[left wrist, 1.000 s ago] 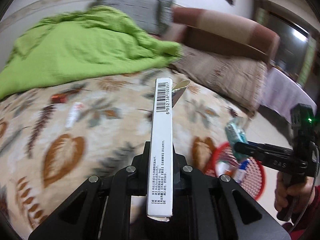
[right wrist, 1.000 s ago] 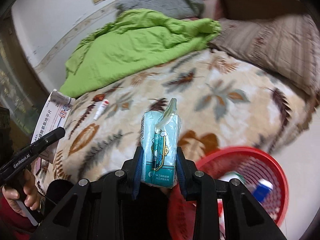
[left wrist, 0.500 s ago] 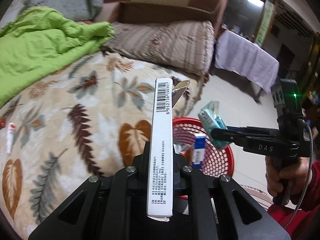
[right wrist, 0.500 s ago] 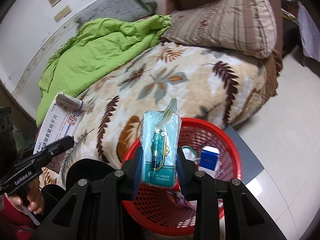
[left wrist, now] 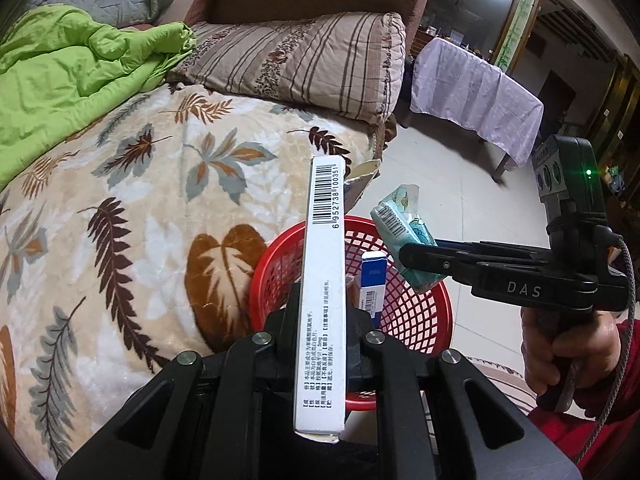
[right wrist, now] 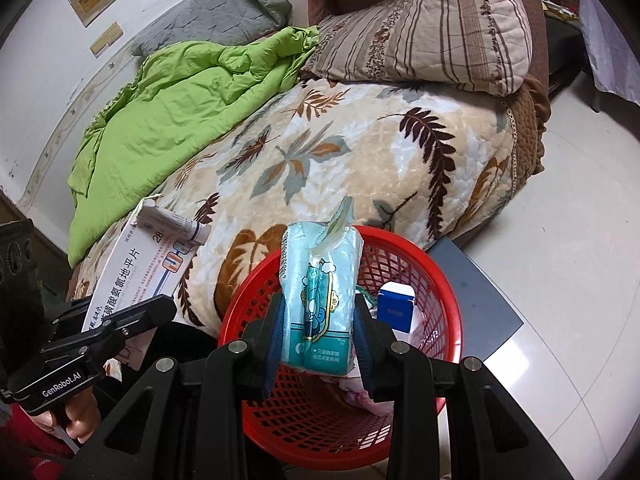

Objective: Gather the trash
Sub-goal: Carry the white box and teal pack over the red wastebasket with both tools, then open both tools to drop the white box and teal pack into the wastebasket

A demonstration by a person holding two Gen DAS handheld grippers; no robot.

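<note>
My left gripper (left wrist: 320,316) is shut on a long white medicine box (left wrist: 322,292) with a barcode, held upright over the near rim of a red mesh basket (left wrist: 424,312). My right gripper (right wrist: 318,320) is shut on a light blue tissue pack (right wrist: 320,300), held above the same basket (right wrist: 436,264). The right gripper also shows in the left wrist view (left wrist: 420,264) with the tissue pack (left wrist: 404,228). The left gripper shows in the right wrist view (right wrist: 132,316) with the white box (right wrist: 136,272). A blue and white carton (right wrist: 394,308) lies in the basket.
The basket stands on the tiled floor (right wrist: 560,208) beside a bed with a leaf-print blanket (left wrist: 120,208). A green quilt (right wrist: 180,96) and a striped pillow (left wrist: 304,56) lie on the bed. A cloth-covered table (left wrist: 476,88) stands farther back.
Both grippers have swung from over the bed to over the red basket, each still holding its item. The basket now sits closer and lower in both views.
</note>
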